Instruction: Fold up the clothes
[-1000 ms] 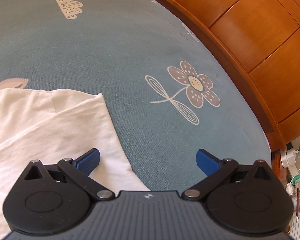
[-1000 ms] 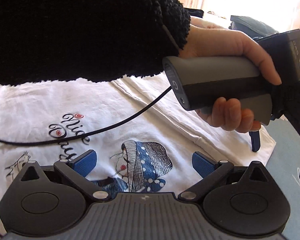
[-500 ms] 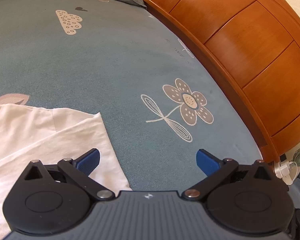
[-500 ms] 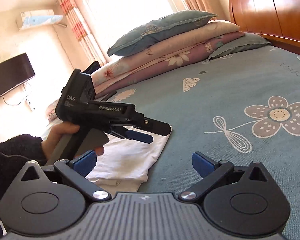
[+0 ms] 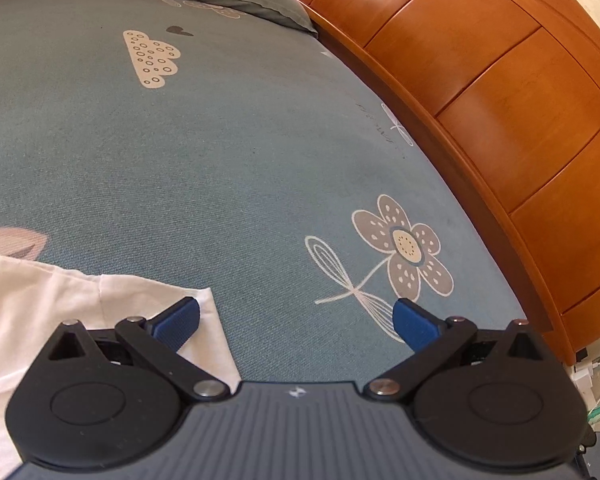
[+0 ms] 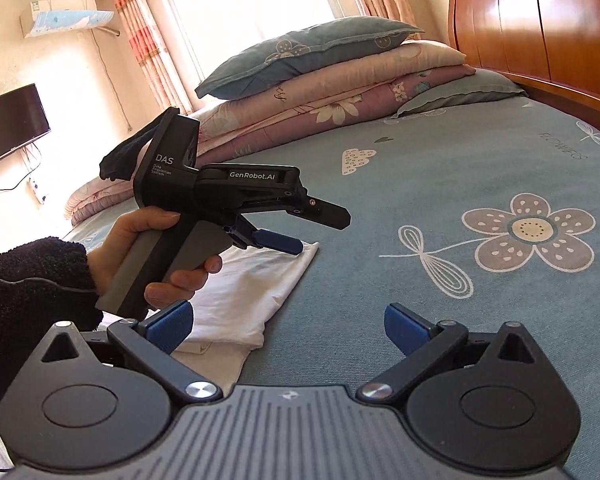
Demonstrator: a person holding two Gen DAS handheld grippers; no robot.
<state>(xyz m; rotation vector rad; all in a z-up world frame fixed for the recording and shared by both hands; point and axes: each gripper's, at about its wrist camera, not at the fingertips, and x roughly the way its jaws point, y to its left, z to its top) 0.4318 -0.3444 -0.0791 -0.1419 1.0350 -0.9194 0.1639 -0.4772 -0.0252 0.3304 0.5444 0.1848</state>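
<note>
Change: right view swung off the printed shirt front a second ago, now faces up the bed toward the pillows; left view lifted a little, more bedding and headboard visible than before.
Bed [image 5: 228,152]: blue-grey cover with flower and cloud prints, filling most of both views, carrying the garment.
Headboard [image 5: 512,120]: orange-brown panelled wood, curving along the right edge of the bed.
Pillows [image 6: 332,76]: blue one on top of pink quilts, stacked at the far end by the window.
White T-shirt [image 6: 248,292]: partly folded, lying flat on the bed's near left part; folded sleeve end pointing toward the flower print; corner also seen in the left view [image 5: 52,300], under the left finger.
Person's hand [image 6: 140,248]: wrapped round the grey handle, dark fuzzy sleeve at the wrist.
Left hand-held gripper [image 5: 296,322]: jaws spread wide, released, nothing between them; in the right view [image 6: 296,236] hovers just above the shirt's folded end, contact with cloth not clear.
Right hand-held gripper [image 6: 286,326]: jaws wide apart, released, empty; left finger over the shirt edge, right finger over bare cover.
Blue pads [image 6: 168,326]: clean, no cloth pinched.
</note>
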